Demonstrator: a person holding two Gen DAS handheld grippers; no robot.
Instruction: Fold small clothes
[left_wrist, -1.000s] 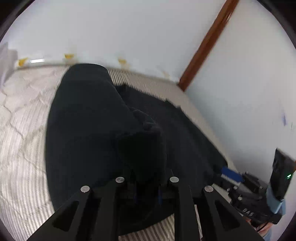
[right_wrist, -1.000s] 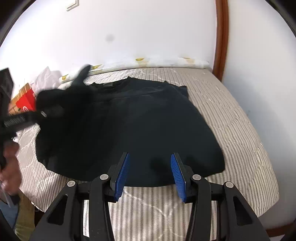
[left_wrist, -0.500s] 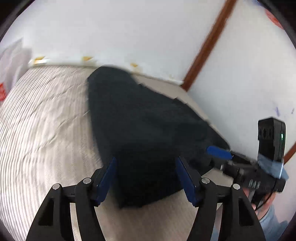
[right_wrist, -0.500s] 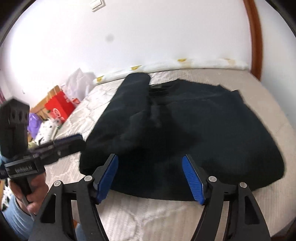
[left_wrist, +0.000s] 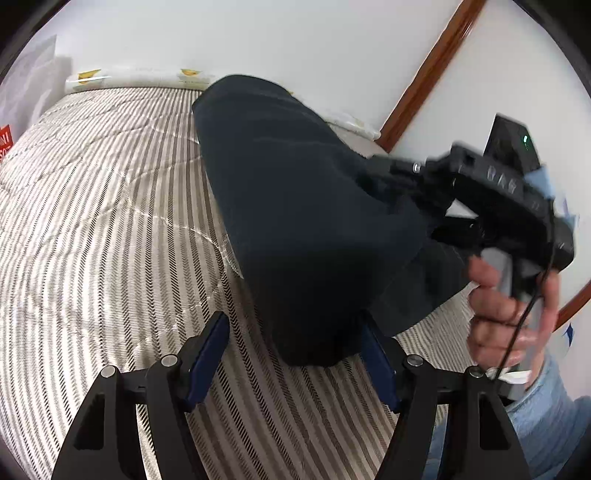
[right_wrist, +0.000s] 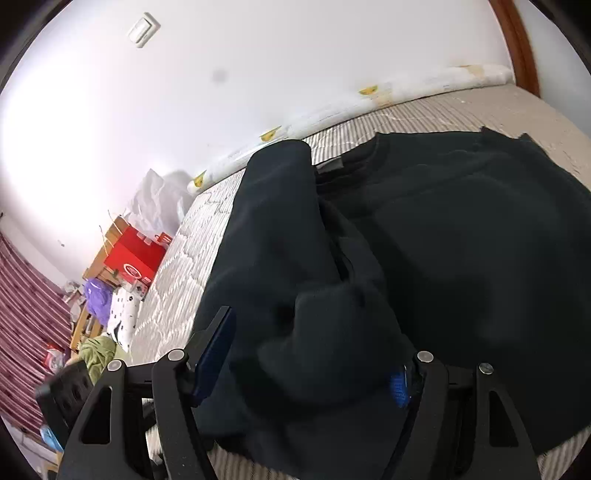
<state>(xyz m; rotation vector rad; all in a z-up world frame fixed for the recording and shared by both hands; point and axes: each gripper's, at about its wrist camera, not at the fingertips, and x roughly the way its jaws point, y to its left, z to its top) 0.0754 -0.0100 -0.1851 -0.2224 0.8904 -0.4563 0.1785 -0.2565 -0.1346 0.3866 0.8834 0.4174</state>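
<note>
Striped mattress (left_wrist: 110, 221) bears black shirt (left_wrist: 295, 206); right view alone shows red box (right_wrist: 135, 258).

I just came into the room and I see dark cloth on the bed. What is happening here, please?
A person is folding a dark shirt on a striped mattress, with a handheld gripper in each hand. One side of the shirt is already folded over the rest. The left gripper is open, its fingers on either side of the fold's near end. The right gripper is also open, with bunched cloth between its fingers; it does not look clamped. A red box sits beside the bed.
</note>
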